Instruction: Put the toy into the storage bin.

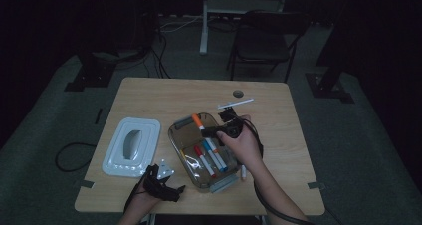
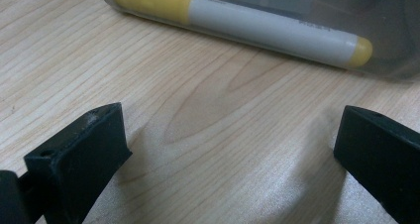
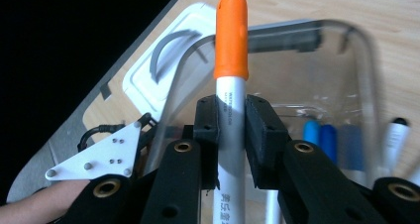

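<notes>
A white marker with an orange cap is pinched by its barrel in my right gripper, which is shut on it. It hangs above the far end of a clear plastic box that holds several markers with red and blue caps. My left gripper rests low on the table's near left, jaws wide apart and nothing between them. Just beyond it, a yellow-capped marker lies inside the box wall.
The box's white lid lies left of the box. A white pen lies on the table behind the right hand, and one marker lies right of the box. A dark chair stands beyond the table.
</notes>
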`<state>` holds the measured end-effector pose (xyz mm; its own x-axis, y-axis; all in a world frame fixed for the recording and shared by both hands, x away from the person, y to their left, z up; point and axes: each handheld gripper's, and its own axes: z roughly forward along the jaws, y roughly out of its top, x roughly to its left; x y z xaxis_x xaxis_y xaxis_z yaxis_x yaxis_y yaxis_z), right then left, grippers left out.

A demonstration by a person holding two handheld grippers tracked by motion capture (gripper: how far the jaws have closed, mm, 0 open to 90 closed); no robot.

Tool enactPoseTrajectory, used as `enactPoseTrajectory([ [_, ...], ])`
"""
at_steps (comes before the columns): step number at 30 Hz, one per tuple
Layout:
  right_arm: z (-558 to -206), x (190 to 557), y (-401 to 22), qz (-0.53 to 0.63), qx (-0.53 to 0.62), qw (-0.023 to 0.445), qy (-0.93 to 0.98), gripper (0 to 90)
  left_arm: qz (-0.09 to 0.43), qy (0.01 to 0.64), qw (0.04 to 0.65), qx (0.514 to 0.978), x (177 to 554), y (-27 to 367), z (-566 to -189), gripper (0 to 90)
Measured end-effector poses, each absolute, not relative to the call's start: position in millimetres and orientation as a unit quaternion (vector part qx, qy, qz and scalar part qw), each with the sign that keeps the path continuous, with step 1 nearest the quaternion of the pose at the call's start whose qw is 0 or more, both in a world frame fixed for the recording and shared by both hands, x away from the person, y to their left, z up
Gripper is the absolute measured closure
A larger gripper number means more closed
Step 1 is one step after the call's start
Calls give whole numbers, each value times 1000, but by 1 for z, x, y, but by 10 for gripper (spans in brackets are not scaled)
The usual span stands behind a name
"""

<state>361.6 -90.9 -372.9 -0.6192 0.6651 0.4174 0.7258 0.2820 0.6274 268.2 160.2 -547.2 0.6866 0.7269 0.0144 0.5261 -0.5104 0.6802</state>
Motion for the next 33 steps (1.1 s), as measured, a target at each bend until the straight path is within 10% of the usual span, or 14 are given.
enactPoseTrajectory([
  [33,-458,372,-7,-241,-422,79,-870,766,152,366,334,855,268,160,-547,6],
])
